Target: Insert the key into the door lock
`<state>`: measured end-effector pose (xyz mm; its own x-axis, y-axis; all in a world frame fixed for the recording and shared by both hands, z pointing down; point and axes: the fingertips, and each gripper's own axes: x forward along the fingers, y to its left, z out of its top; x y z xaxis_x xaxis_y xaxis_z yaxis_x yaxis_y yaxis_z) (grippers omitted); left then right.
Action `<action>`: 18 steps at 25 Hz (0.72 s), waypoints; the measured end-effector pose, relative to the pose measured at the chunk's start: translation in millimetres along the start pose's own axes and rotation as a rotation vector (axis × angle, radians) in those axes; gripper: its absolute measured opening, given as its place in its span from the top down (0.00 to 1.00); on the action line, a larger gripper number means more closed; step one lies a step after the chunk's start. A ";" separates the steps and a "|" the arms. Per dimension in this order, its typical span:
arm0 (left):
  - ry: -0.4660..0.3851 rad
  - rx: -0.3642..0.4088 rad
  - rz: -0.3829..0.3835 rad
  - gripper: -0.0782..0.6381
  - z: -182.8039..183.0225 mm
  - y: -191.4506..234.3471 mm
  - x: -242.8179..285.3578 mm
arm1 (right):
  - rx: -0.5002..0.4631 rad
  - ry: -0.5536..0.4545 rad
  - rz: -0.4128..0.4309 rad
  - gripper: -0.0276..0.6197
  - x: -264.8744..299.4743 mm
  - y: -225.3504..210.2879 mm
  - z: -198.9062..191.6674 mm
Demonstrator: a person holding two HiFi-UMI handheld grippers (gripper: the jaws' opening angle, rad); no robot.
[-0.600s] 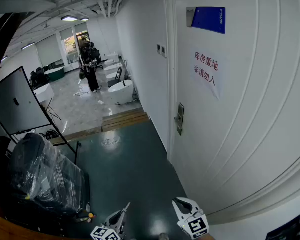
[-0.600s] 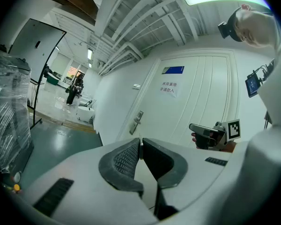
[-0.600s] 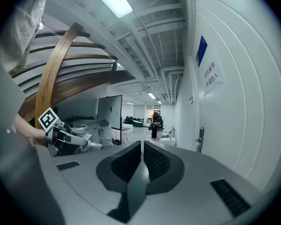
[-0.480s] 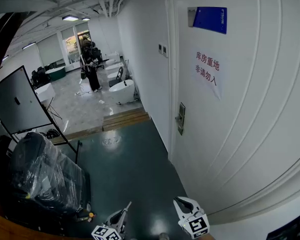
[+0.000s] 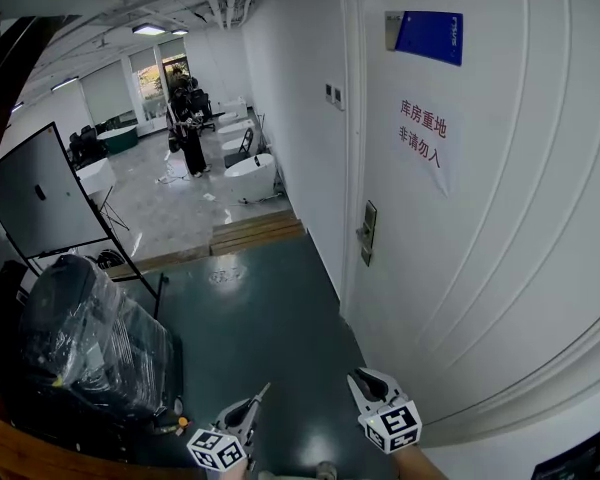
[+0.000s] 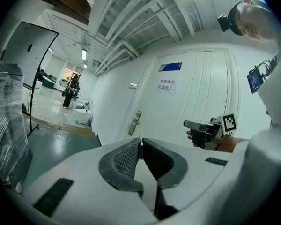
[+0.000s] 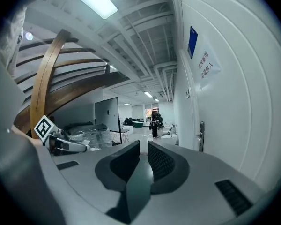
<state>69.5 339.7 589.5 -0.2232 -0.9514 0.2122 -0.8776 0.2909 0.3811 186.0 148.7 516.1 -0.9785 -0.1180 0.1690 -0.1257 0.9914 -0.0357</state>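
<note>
The white door (image 5: pixel 480 268) fills the right of the head view, and its metal lock plate with a handle (image 5: pixel 367 232) sits on the door's left edge. That lock plate (image 6: pixel 135 122) is far ahead in the left gripper view and appears again as the lock plate (image 7: pixel 201 135) in the right gripper view. My left gripper (image 5: pixel 252 402) is low in the head view, shut on a thin key (image 6: pixel 139 143) whose tip sticks out between the pads. My right gripper (image 5: pixel 370 378) hangs beside it, nearer the door, open a little and holding nothing. Both are well short of the lock.
A plastic-wrapped dark bundle (image 5: pixel 85 343) stands at the left with a dark board on a stand (image 5: pixel 40 203) behind it. A wooden step (image 5: pixel 250 236) crosses the green floor (image 5: pixel 270 328) ahead. Beyond it are white tubs (image 5: pixel 250 178) and a person (image 5: pixel 193 140). A red-lettered notice (image 5: pixel 425 133) hangs on the door.
Both grippers have come up a little in the head view. The view has shifted slightly, so the door and lock sit a touch further right and lower.
</note>
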 end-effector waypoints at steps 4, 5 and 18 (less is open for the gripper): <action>-0.024 0.047 -0.026 0.85 22.8 -7.3 23.4 | -0.026 -0.013 0.013 0.87 14.6 -4.2 15.2; -0.030 0.051 -0.031 0.85 27.7 -9.2 27.0 | -0.026 -0.016 0.022 0.85 16.8 -3.1 17.7; -0.046 0.041 -0.031 0.85 34.3 -14.8 29.0 | -0.035 -0.028 0.043 0.82 13.8 3.5 18.2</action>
<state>61.5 304.4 559.2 -0.2138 -0.9638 0.1594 -0.9008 0.2577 0.3494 169.1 149.5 500.4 -0.9871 -0.0764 0.1408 -0.0783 0.9969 -0.0079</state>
